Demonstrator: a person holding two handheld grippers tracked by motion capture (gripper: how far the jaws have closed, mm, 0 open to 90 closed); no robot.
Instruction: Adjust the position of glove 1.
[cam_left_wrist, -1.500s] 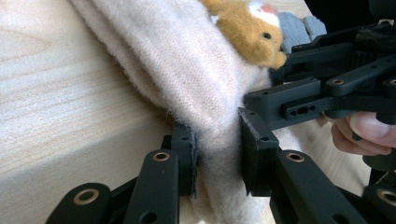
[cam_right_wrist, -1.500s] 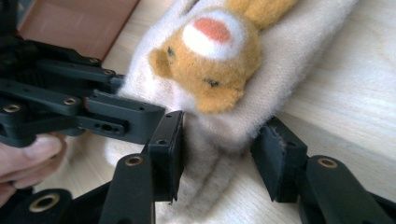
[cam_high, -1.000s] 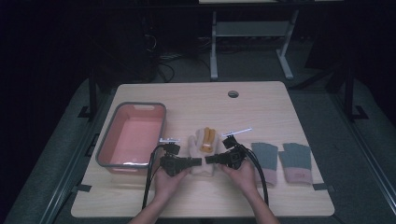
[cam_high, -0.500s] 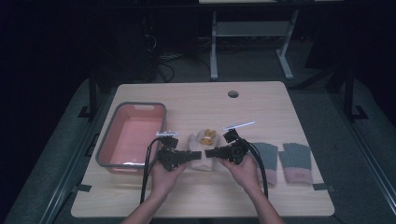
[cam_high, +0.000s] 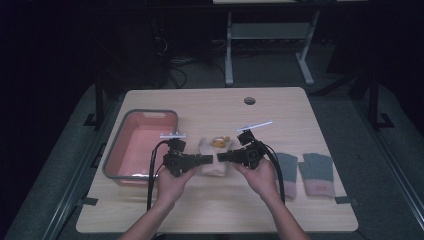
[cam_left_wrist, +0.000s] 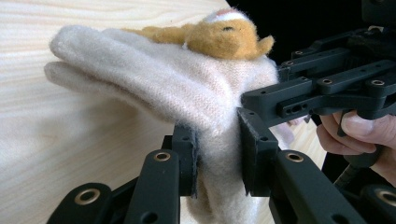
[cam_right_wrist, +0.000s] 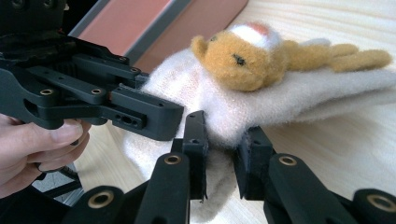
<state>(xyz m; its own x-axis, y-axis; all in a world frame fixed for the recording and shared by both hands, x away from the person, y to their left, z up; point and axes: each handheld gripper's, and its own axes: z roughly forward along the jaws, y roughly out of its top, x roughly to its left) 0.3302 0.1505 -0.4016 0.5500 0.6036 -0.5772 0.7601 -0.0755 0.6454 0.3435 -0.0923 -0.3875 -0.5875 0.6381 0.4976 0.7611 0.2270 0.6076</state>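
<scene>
A cream woolly glove (cam_high: 212, 155) lies mid-table with a small orange plush animal (cam_high: 220, 142) on its far end. My left gripper (cam_high: 200, 161) comes at the glove's near edge from the left and my right gripper (cam_high: 224, 157) from the right, their tips almost meeting. In the left gripper view my jaws (cam_left_wrist: 217, 154) are shut on a fold of the glove (cam_left_wrist: 163, 84), and the plush (cam_left_wrist: 219, 35) rests on top. In the right gripper view my jaws (cam_right_wrist: 219, 154) pinch the glove's (cam_right_wrist: 303, 98) edge below the plush (cam_right_wrist: 247, 56).
A pink tray (cam_high: 142, 142) with a grey rim stands left of the glove. Two grey gloves with pink cuffs (cam_high: 316, 172) lie flat at the right. A round cable hole (cam_high: 249, 100) sits near the table's far edge.
Both grippers have moved away from the person and toward each other, and they now close on the near edge of the cream glove.
</scene>
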